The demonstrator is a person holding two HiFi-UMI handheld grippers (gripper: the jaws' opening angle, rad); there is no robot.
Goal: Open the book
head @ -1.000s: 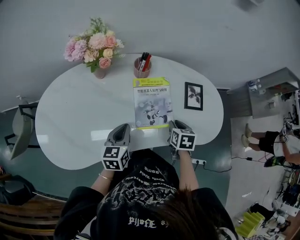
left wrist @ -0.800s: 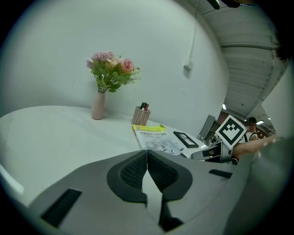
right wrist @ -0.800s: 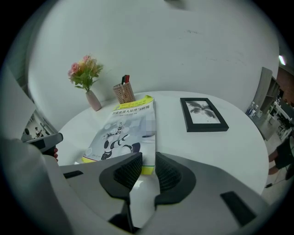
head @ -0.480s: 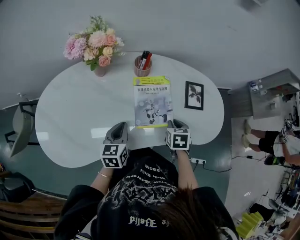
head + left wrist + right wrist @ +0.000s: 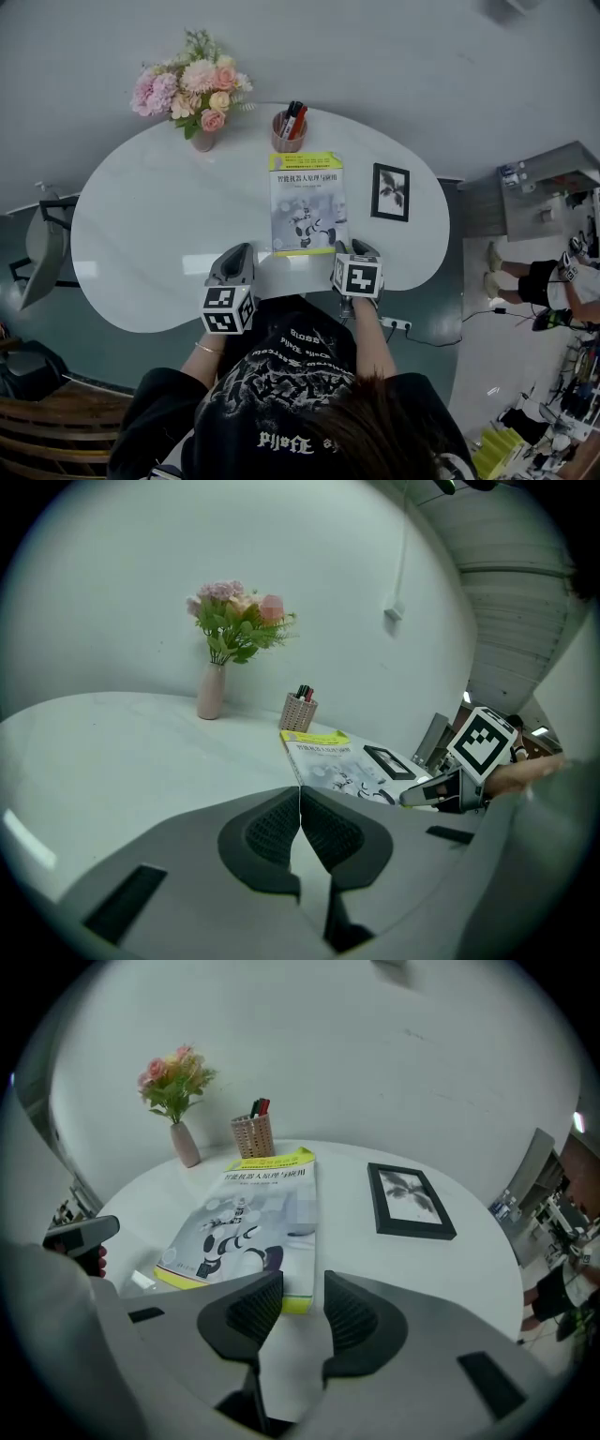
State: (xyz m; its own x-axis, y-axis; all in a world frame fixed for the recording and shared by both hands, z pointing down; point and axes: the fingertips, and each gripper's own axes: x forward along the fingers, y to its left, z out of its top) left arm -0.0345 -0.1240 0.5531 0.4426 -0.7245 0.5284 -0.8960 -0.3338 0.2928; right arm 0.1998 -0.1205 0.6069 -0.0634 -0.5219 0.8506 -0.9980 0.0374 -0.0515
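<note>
Near edge of the table point(image 5: 141, 244): both grippers are here, with the book just beyond them.
Book point(image 5: 307, 202): closed and flat, cover up, at the middle of the table; its long axis runs near to far.
Right gripper point(image 5: 302, 1288): jaws a little apart with nothing between them; the book's near right corner lies just ahead of the gap.
Left gripper point(image 5: 300, 808): jaws pressed together, empty; the book lies ahead and to its right.
Nearer gripper: the right one, so the cover's right edge looks like the place to lift.
Pen cup point(image 5: 287, 133): just past the book's far end, holding pens.
Vase point(image 5: 199, 141): far left, holding flowers.
Picture frame point(image 5: 389, 191): flat, right of the book, apart from it.
</note>
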